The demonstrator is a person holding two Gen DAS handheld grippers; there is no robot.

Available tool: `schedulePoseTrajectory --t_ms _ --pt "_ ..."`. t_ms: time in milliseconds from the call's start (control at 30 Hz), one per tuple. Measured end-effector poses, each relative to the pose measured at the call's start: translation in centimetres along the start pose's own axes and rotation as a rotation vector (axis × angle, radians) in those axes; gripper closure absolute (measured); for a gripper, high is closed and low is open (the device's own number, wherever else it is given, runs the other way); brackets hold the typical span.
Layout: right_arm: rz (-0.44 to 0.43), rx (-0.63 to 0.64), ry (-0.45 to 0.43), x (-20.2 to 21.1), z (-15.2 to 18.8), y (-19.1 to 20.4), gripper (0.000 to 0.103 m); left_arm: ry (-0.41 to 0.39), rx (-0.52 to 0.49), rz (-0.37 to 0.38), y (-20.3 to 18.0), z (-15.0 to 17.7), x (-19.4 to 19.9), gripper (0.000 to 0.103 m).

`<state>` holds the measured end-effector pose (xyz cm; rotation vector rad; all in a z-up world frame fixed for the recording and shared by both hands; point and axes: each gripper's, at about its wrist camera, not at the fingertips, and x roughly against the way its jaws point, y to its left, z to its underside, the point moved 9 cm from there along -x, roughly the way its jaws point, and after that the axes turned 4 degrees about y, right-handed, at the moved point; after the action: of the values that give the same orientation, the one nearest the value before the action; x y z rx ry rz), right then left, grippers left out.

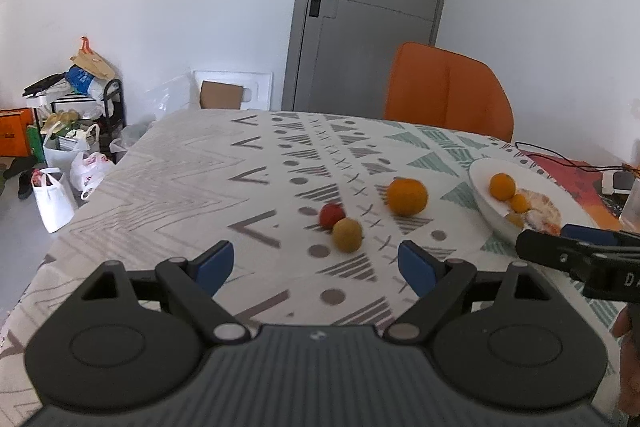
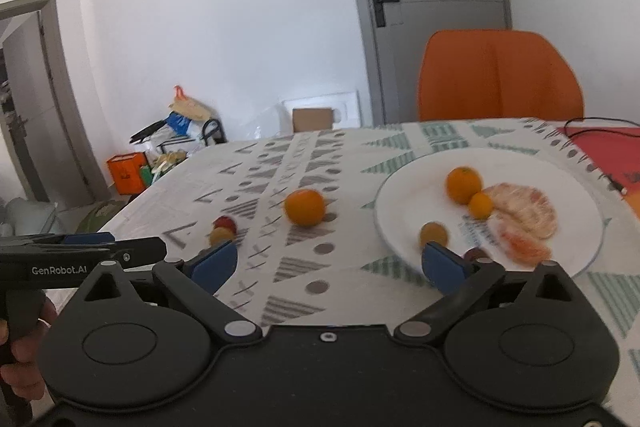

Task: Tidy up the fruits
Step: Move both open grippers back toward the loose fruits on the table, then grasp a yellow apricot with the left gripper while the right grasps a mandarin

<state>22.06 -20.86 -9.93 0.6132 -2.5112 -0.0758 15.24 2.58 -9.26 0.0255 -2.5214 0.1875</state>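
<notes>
Left wrist view: left claw is sitting wide open over the patterned worktop, nothing between the blue pads. A yellow-green fruit is lying just beyond the gap at about 12 o'clock, touching a red fruit behind it at 11. A loose orange is sitting further out at 1 o'clock, apart from that pair. The white plate is lying at 2 o'clock, carrying two oranges and peeled segments. The right claw is poking in from 3 o'clock, near the plate's near rim; from here I can't tell how its jaws are standing. An orange chair is showing at the worktop's far edge, with a grey door behind it.

Right wrist view: right claw is gaping open, pads clear of everything, only tablecloth between them. Its right pad is overlapping the plate's near-left rim. On the plate: a larger orange, a small orange touching it, peeled citrus segments at the right, a yellowish fruit near the rim, and a dark fruit half hidden behind the finger. The loose orange is sitting at 12 o'clock, left of the plate. The red and yellow-green pair is at 10 o'clock, just past the left pad. The left claw is coming in side-on at 9 o'clock.
</notes>
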Motion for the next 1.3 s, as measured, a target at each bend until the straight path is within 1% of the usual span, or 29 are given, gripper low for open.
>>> schedulePoseTrajectory --t_ms 67,133,200,300,367,433,567,633,700,767,800,833,867,900,933,967,1033,1133,1300 --pt "-0.009 0.008 0.015 -0.4 0.3 0.6 0.009 0.007 0.003 -0.006 0.4 0.4 0.1 0.015" --pt "-0.017 0.018 0.03 -0.7 0.6 1.2 0.014 0.016 0.002 -0.008 0.8 0.9 0.1 0.015" --pt "-0.032 0.03 0.043 -1.0 1.0 1.9 0.016 0.024 0.002 -0.011 1.2 1.3 0.1 0.015" --pt "-0.053 0.054 0.066 -1.3 1.6 2.9 0.016 0.033 0.007 -0.016 1.8 1.7 0.1 0.015" --pt "-0.068 0.066 0.079 -1.5 2.0 3.5 0.019 0.034 0.01 -0.019 1.9 1.7 0.0 0.015" --pt "-0.079 0.075 0.094 -1.8 2.3 4.0 0.024 0.038 0.011 -0.019 2.1 1.9 0.0 0.015" --pt "-0.092 0.092 0.118 -2.3 2.8 4.9 0.03 0.047 0.023 -0.021 2.7 2.4 -0.2 0.015" --pt "-0.105 0.095 0.133 -2.5 3.1 5.4 0.034 0.055 0.03 -0.022 3.0 2.6 -0.3 0.015" --pt "-0.116 0.096 0.147 -2.7 3.3 5.7 0.035 0.058 0.034 -0.02 3.1 2.7 -0.3 0.015" --pt "-0.124 0.105 0.156 -2.9 3.6 6.1 0.04 0.058 0.04 -0.019 3.3 2.7 -0.4 0.015" --pt "-0.131 0.11 0.164 -3.1 3.8 6.3 0.045 0.057 0.044 -0.019 3.4 2.7 -0.4 0.015" --pt "-0.138 0.115 0.172 -3.2 3.9 6.6 0.056 0.057 0.047 -0.018 3.5 2.8 -0.4 0.015" --pt "-0.149 0.121 0.18 -3.4 4.1 6.8 0.062 0.056 0.048 -0.017 3.6 2.7 -0.5 0.015" --pt "-0.172 0.122 0.19 -3.5 4.3 7.1 0.081 0.056 0.049 -0.014 3.6 2.7 -0.5 0.015" --pt "-0.196 0.119 0.205 -3.6 4.5 7.3 0.082 0.058 0.05 -0.01 3.6 2.8 -0.6 0.015" --pt "-0.203 0.118 0.205 -3.6 4.5 7.4 0.082 0.06 0.05 -0.007 3.7 2.8 -0.7 0.015" --pt "-0.195 0.126 0.195 -3.7 4.3 7.3 0.082 0.068 0.045 -0.002 3.5 2.8 -1.1 0.015" --pt "-0.193 0.101 0.189 -3.9 4.0 6.7 0.082 0.076 0.029 0.0 3.1 2.5 -1.6 0.016" --pt "-0.169 0.082 0.169 -3.9 3.0 5.3 0.082 0.056 0.014 0.011 2.3 1.6 -2.2 0.017"
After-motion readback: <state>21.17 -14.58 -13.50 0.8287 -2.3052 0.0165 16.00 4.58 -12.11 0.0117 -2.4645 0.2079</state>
